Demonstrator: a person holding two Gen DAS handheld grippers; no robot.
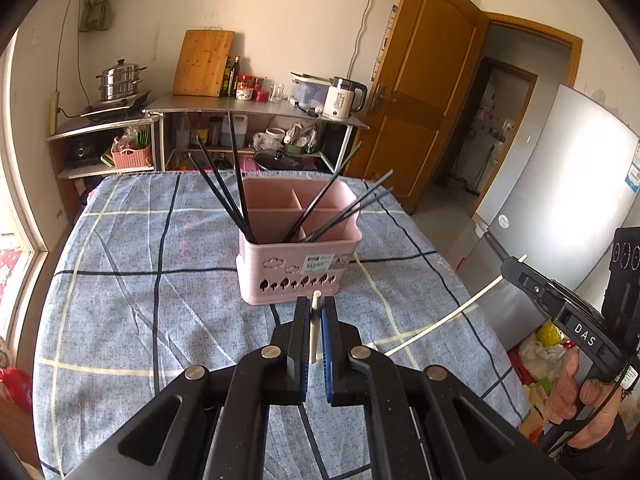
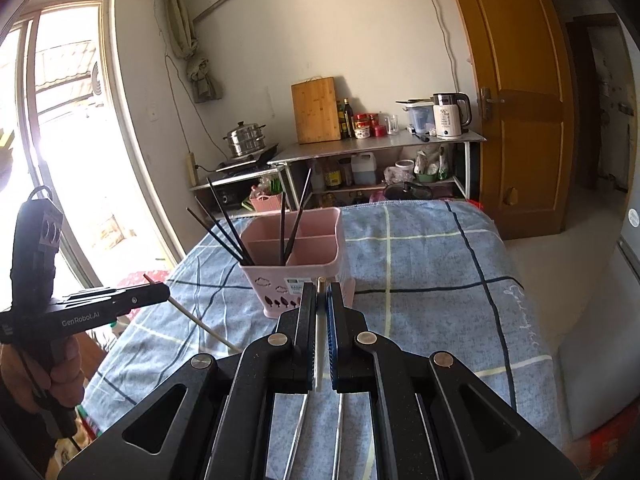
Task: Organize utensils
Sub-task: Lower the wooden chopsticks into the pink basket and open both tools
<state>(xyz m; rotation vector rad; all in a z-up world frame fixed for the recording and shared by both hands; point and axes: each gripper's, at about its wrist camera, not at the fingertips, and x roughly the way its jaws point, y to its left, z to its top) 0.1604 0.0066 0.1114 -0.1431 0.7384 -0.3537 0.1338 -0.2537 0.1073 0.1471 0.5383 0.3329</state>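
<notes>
The left claw (image 1: 316, 320) is clenched on a cream chopstick (image 1: 314, 330), and the right claw (image 2: 321, 312) is clenched on a second cream chopstick (image 2: 319, 344). In each wrist view the stick stands nearly upright between the pads, its tip poking just above the fingertips.

The pink utensil holder (image 1: 292, 276) stands on the desk (image 1: 132, 248), which is covered by a blue checked cloth. It sits straight ahead of the left claw and near it; from the right wrist view it lies ahead and slightly to the left. Neither stick is over the rim yet.

Black chopsticks (image 1: 240, 184) already lean out of the front compartments, fanning left and right. That fan is the likely trouble: a cream stick coming in at a slant could knock the black ones, or catch on one and twist in the pads. Each stick is held at a single narrow point, so a bump at the far end could lever it loose and drop it on the cloth. The two claws head for the same small opening, so arriving together could make the long trailing ends cross. The holder looks light, and a push against its wall might tip or shove it.
</notes>
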